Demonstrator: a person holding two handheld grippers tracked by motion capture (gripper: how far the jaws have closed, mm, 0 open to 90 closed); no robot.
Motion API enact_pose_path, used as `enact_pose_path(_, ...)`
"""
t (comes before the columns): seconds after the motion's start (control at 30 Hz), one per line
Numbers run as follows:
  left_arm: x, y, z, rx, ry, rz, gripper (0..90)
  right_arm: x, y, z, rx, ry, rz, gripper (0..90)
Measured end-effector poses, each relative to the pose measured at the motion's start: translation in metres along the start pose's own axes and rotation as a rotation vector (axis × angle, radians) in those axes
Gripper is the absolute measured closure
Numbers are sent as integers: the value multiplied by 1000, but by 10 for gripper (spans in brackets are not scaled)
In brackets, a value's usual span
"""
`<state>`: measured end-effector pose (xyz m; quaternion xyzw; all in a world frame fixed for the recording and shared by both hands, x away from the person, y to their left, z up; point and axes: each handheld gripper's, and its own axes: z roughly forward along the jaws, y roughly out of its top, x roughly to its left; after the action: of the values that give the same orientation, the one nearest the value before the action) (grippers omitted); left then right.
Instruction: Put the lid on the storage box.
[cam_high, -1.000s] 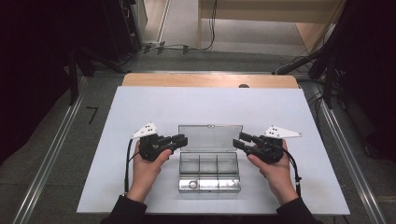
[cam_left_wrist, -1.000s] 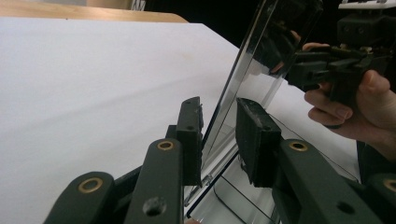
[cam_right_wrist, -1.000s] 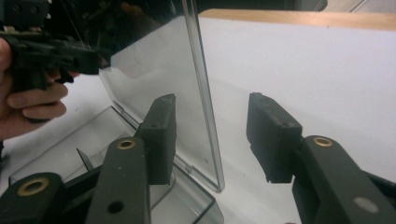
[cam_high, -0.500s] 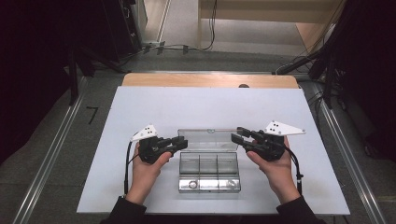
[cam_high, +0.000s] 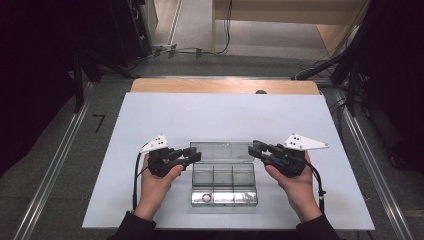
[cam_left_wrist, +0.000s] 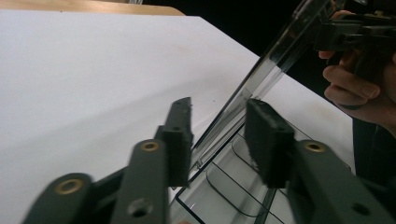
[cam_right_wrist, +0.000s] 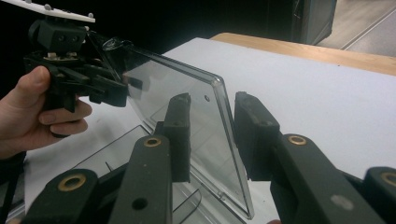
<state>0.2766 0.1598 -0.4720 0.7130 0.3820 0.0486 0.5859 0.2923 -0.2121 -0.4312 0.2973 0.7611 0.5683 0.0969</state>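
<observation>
A clear plastic compartment box (cam_high: 223, 186) lies on the white table in front of the person, its lid (cam_high: 222, 151) raised on the far side. My left gripper (cam_high: 196, 154) is at the lid's left edge. In the left gripper view the lid (cam_left_wrist: 275, 51) runs between the jaws of the left gripper (cam_left_wrist: 218, 116) with gaps on both sides; those jaws have just been opening. My right gripper (cam_high: 253, 149) is at the lid's right edge. The lid's corner (cam_right_wrist: 215, 88) stands between the jaws of the right gripper (cam_right_wrist: 212, 109), which have just been closing, without the pads pressing on it.
The white table top (cam_high: 220, 115) stretches beyond the box, with a wooden strip (cam_high: 225, 86) at its far edge. A small round piece (cam_high: 205, 198) sits in the box's front left. Cables trail from both grippers toward the near table edge.
The lid has tipped up and looks shorter from above. The right gripper has risen a little and come closer to the lid's right edge. The left hand has stayed in place.
</observation>
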Motion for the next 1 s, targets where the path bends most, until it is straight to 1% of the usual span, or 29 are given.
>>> enact_pose_path(0.03, -1, 0, -1, -1, -5, 0, 533, 1, 0, 0, 1, 0, 4, 653)
enact_pose_path(0.1, -4, 1, -5, -6, 6, 7, 509, 1, -1, -1, 1, 0, 3, 651)
enact_pose_path(0.17, -7, 0, -10, -5, 11, 8, 510, 1, -1, -1, 0, 0, 3, 650)
enact_pose_path(0.23, -8, -2, -13, 2, 25, 13, 523, 2, -2, -2, -2, -1, -1, 648)
enact_pose_path(0.33, -9, -7, -19, 9, 35, 4, 569, 3, -4, -3, -8, 4, 2, 643)
enact_pose_path(0.4, -9, -11, -22, 26, 29, -1, 637, 4, -5, -3, -8, 4, 1, 640)
enact_pose_path(0.47, -10, -14, -25, 38, 30, -5, 677, 5, -5, -4, -4, 4, -2, 638)
enact_pose_path(0.53, -10, -16, -28, 32, 24, -9, 719, 6, -6, -5, -3, 2, -7, 636)
enact_pose_path(0.63, -12, -18, -30, 25, 5, -15, 789, 8, -8, -6, -5, 3, -8, 628)
enact_pose_path(0.73, -14, -20, -28, 33, -19, -4, 851, 10, -10, -7, -6, 1, -12, 617)
enact_pose_path(0.8, -15, -20, -27, 31, -32, -5, 885, 12, -12, -8, 1, -2, -16, 611)
enact_pose_path(1.0, -17, -20, -26, 27, -43, -1, 891, 14, -14, -10, 14, -2, -30, 595)
